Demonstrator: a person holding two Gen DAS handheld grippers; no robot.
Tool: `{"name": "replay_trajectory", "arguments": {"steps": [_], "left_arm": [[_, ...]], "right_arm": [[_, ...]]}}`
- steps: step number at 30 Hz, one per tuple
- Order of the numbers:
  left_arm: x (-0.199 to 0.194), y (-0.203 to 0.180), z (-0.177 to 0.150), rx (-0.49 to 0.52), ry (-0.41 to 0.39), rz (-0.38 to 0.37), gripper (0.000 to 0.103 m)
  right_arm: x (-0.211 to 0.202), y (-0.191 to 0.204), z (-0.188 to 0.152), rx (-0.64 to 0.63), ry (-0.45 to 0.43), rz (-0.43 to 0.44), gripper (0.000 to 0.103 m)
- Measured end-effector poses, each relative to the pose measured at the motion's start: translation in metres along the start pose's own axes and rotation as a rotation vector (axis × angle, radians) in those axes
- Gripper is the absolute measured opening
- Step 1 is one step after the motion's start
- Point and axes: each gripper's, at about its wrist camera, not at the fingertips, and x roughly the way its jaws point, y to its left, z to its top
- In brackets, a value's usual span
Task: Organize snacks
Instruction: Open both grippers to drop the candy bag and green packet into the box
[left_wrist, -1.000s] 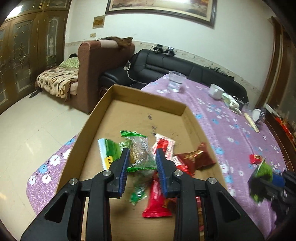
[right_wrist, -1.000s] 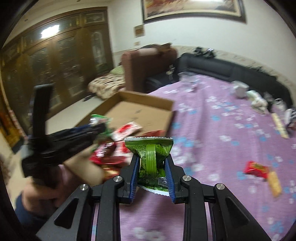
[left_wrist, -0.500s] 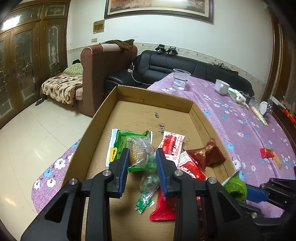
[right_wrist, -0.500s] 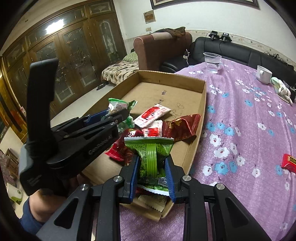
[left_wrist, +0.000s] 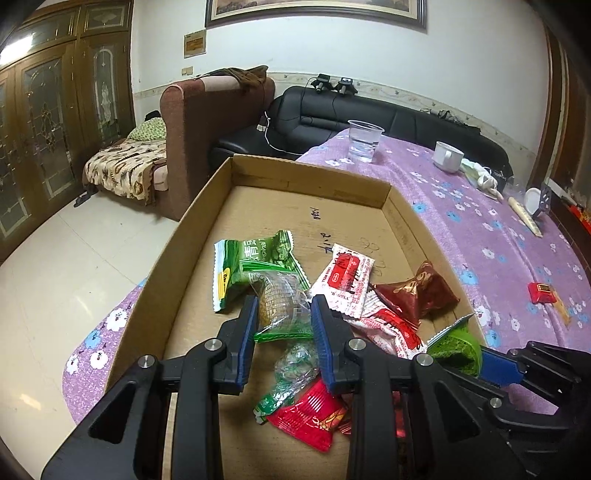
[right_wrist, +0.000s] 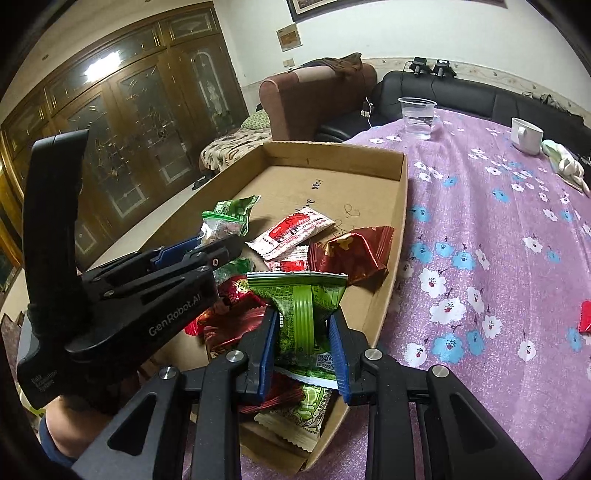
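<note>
— Cardboard box (left_wrist: 310, 177), is that where the snacks are?
— Yes, on a purple flowered tablecloth (right_wrist: 498, 229). A heap of red, white and green packets lies inside it.
— What about the left gripper (left_wrist: 283, 325)?
— Pinching a clear packet (left_wrist: 282, 306) with green edges, held over the heap.
— And the right gripper (right_wrist: 303, 345)?
— Clamped on a green packet (right_wrist: 301, 306), above the box's near right corner.
— Anything outside the box?
— One red packet (left_wrist: 541, 292) lies apart on the cloth.
</note>
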Motion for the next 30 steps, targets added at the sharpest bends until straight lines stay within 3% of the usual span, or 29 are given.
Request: {"name": "replay_trajectory", "arguments": {"steps": [21,30], "left_arm": [[0.001,-0.005,-0.002,0.031,0.003,0.028,0.029],[-0.001,-0.003,-0.004,0.028,0.003,0.037,0.035]], "right_arm": [[-0.004,0.008,-0.002,-0.027,-0.008,-0.032,0.030],[-0.009,0.012,-0.004,-0.054,-0.026,-0.041,0.038]]}}
